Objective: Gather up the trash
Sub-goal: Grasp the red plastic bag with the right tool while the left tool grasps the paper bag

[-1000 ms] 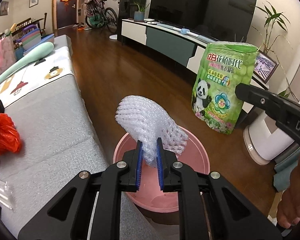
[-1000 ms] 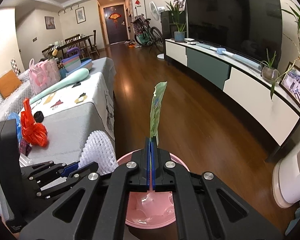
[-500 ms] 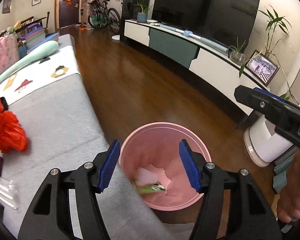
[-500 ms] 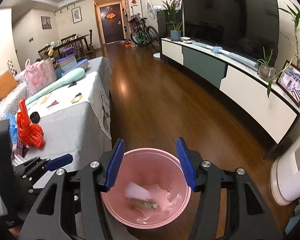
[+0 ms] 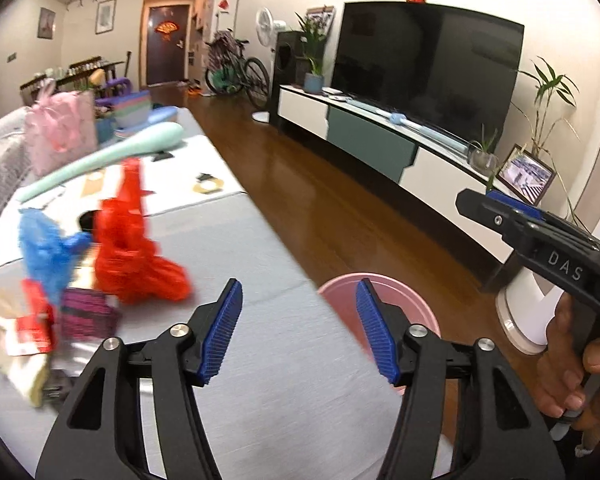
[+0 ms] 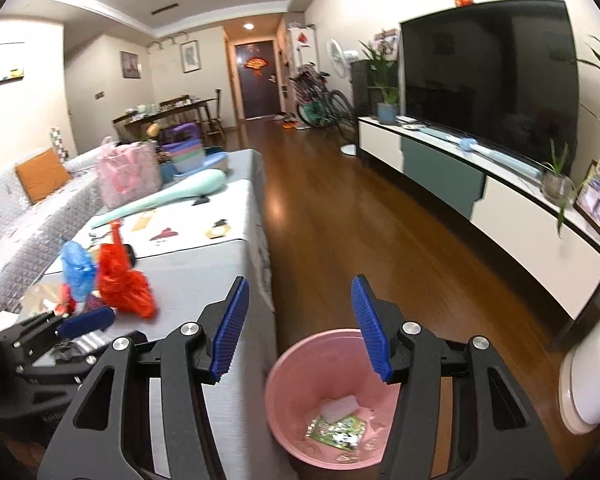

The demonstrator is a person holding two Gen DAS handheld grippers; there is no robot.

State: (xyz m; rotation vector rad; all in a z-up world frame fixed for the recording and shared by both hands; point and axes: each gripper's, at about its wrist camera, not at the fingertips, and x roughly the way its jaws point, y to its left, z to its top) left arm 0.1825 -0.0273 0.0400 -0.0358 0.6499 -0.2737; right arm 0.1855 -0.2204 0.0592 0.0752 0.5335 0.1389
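Observation:
A pink bin (image 6: 300, 376) stands on the floor by the table's near corner; the green packet (image 6: 338, 434) and white foam net (image 6: 342, 406) lie inside it. The bin's rim also shows in the left wrist view (image 5: 384, 292). My left gripper (image 5: 298, 330) is open and empty over the grey tablecloth (image 5: 268, 360). My right gripper (image 6: 300, 326) is open and empty above the bin. On the table to the left lie a red plastic bag (image 5: 134, 248), a blue plastic bag (image 5: 46, 252) and several wrappers (image 5: 28, 328). The red bag (image 6: 122, 280) and blue bag (image 6: 76, 266) also show in the right wrist view.
Farther along the table are a pink bag (image 6: 128, 176), a mint-green long object (image 6: 168, 198) and stacked containers (image 6: 186, 156). A TV cabinet (image 6: 480, 192) runs along the right wall across the wooden floor (image 6: 360, 216). A white appliance (image 6: 592, 384) stands at right.
Both grippers opened and dropped the foam net and green packet into the bin. The left gripper then swung left over the table, towards the bags.

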